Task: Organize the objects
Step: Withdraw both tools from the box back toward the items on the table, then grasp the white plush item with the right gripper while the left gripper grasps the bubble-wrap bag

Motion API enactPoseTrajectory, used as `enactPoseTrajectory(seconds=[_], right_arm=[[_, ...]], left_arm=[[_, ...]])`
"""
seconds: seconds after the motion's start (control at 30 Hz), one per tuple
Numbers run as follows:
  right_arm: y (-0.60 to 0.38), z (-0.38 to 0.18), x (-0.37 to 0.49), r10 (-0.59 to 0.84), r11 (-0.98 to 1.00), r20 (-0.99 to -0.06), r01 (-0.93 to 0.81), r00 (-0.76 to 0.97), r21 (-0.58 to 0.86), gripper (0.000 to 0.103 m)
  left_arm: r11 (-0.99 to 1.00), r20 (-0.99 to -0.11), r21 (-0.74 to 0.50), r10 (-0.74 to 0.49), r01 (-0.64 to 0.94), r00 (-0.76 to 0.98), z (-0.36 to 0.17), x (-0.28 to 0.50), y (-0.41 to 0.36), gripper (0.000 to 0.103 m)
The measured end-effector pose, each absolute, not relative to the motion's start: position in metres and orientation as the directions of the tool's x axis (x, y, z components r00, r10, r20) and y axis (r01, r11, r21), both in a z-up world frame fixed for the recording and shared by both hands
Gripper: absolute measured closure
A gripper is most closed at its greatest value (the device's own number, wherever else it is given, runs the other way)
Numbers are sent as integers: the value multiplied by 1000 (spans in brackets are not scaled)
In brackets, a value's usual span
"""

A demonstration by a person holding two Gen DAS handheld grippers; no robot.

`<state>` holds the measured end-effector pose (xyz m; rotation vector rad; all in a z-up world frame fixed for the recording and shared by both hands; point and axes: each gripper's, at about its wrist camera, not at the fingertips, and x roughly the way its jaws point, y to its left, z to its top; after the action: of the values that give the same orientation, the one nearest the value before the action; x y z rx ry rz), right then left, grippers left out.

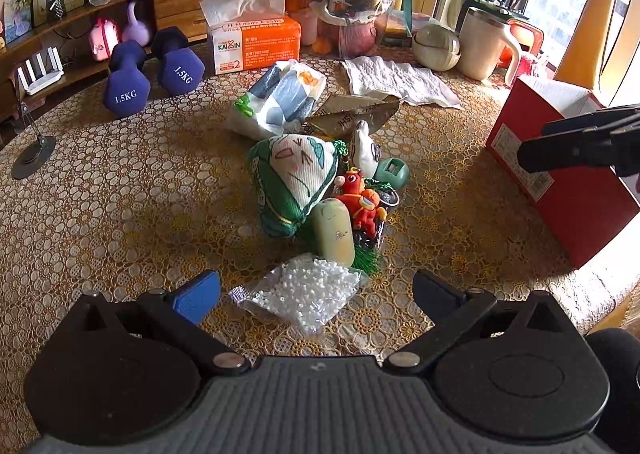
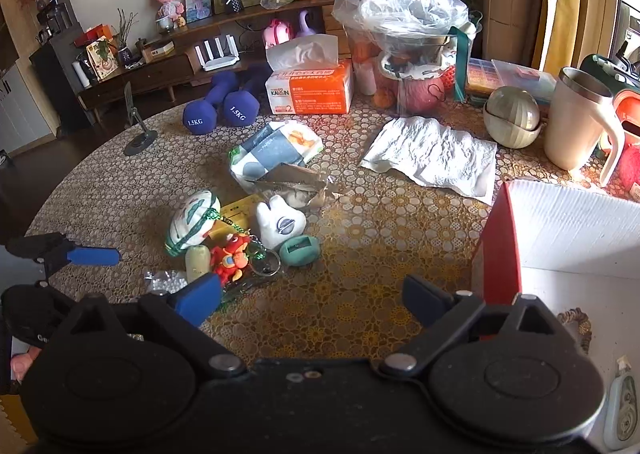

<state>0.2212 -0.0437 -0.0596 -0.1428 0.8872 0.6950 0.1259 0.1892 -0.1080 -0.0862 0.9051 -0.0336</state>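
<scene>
Gold-patterned cloth covers the counter (image 1: 120,214), where small toys (image 1: 360,202) lie heaped beside a red box (image 1: 560,190). Left gripper (image 1: 316,290) hangs wide over a clear bag of white beads (image 1: 304,294); right gripper (image 2: 312,298) is wide, empty.

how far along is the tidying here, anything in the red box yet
Barely started, by the look of it. Done: nothing visibly; the red box shows only white interior. In hand: nothing; left tongs hang open over the bead bag, right tongs open too. Left: the toy pile.
</scene>
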Motion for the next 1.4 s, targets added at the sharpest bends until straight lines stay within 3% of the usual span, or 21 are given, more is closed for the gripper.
enactPoseTrajectory(seconds=[0.7,0.83,1.1,1.4], right_arm=[[37,-115,278,515,726,-776,-666,363,170,24],[43,-119,286,515,734,-776,-655,365,179,26],[49,-130,293,521,735,-781,-647,345,205,32],[50,-134,295,525,740,-786,-632,328,231,53]], left_arm=[[998,-784,-67,-55,4,618,-144,141,194,1],[993,-783,-115,-93,5,615,-146,143,197,2],[989,-772,-150,-115,-4,626,-146,143,200,21],[995,-768,-101,-95,27,633,-145,139,192,48]])
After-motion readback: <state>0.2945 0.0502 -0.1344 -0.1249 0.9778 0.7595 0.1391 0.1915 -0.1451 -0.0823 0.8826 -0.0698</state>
